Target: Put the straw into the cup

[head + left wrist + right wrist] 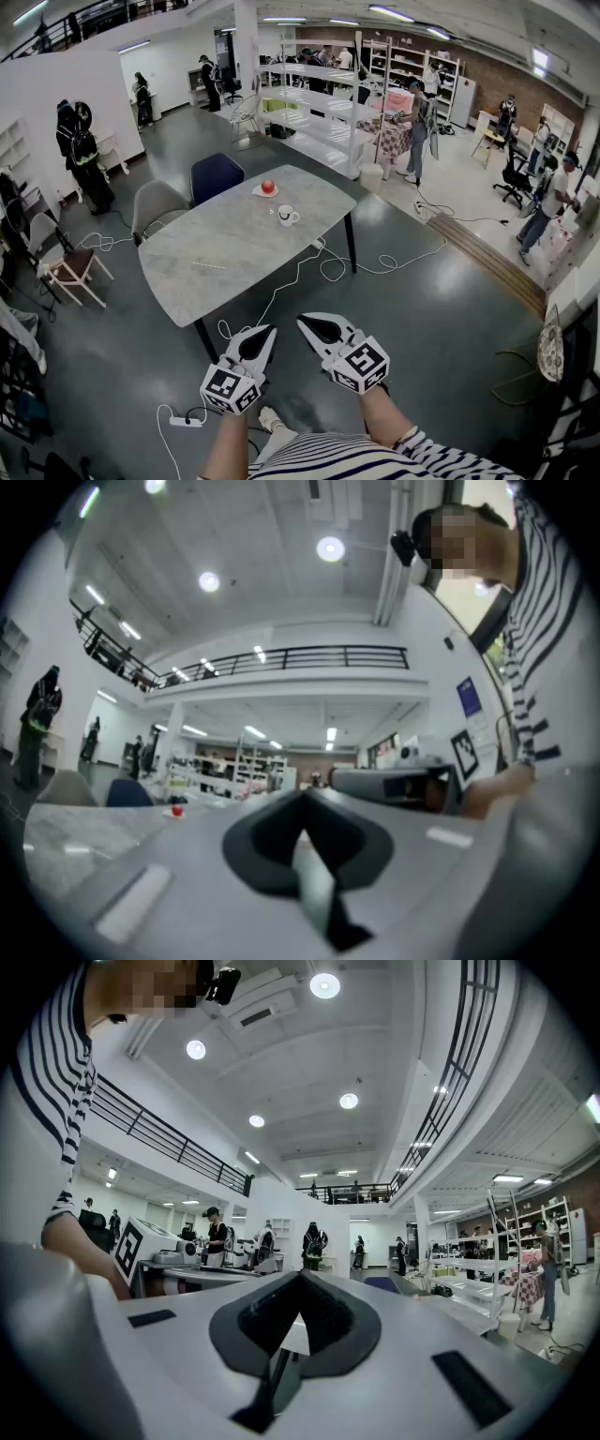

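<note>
Cup (287, 217) on table (225, 248), left gripper (269, 329) and right gripper (302, 322) closed, empty

Ahead of the closed jaws of the left gripper (266, 329) and right gripper (302, 322), open floor runs to the table (216, 253), crossed only by a white cable (281, 292). The tabletop's near half is almost bare. The cup (288, 216) and a red ball (268, 187) stand towards its far end. A blue chair (214, 175) and a grey chair (155, 204) line the far-left side. Right of the jaws the floor lies open.
</note>
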A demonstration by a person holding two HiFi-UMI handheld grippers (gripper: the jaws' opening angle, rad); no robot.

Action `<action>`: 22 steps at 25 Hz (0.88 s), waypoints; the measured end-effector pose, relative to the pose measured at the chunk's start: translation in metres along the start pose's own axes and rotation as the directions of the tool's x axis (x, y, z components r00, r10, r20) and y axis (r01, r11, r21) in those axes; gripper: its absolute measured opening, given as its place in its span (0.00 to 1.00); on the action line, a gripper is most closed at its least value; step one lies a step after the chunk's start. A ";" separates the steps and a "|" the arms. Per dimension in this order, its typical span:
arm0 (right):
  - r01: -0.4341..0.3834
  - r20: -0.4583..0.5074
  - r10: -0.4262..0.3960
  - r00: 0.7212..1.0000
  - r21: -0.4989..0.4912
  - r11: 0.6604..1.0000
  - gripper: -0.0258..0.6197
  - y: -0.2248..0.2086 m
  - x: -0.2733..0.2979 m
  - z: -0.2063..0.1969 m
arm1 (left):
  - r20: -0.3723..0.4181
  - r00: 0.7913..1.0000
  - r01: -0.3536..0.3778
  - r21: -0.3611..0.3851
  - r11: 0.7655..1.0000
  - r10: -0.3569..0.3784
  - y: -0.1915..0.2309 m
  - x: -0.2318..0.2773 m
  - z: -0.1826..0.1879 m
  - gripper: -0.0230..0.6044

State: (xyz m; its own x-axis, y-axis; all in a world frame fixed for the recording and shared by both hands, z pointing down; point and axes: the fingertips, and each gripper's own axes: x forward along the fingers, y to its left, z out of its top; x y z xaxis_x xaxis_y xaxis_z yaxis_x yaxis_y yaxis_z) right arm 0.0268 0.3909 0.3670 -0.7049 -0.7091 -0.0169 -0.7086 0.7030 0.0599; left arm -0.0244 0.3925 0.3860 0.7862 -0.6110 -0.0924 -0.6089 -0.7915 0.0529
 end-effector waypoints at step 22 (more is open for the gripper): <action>-0.011 0.008 0.011 1.000 0.000 1.000 0.05 0.005 0.001 0.001 | -0.018 1.000 0.011 -0.006 1.000 -0.011 0.004 -0.004 -0.002 0.05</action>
State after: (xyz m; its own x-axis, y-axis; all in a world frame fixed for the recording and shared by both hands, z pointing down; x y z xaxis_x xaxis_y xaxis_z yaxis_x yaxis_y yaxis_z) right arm 0.0227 0.3934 0.3662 -0.7129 -0.7009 -0.0246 -0.7009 0.7107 0.0603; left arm -0.0295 0.3917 0.3884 0.7947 -0.6024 -0.0748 -0.5996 -0.7982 0.0579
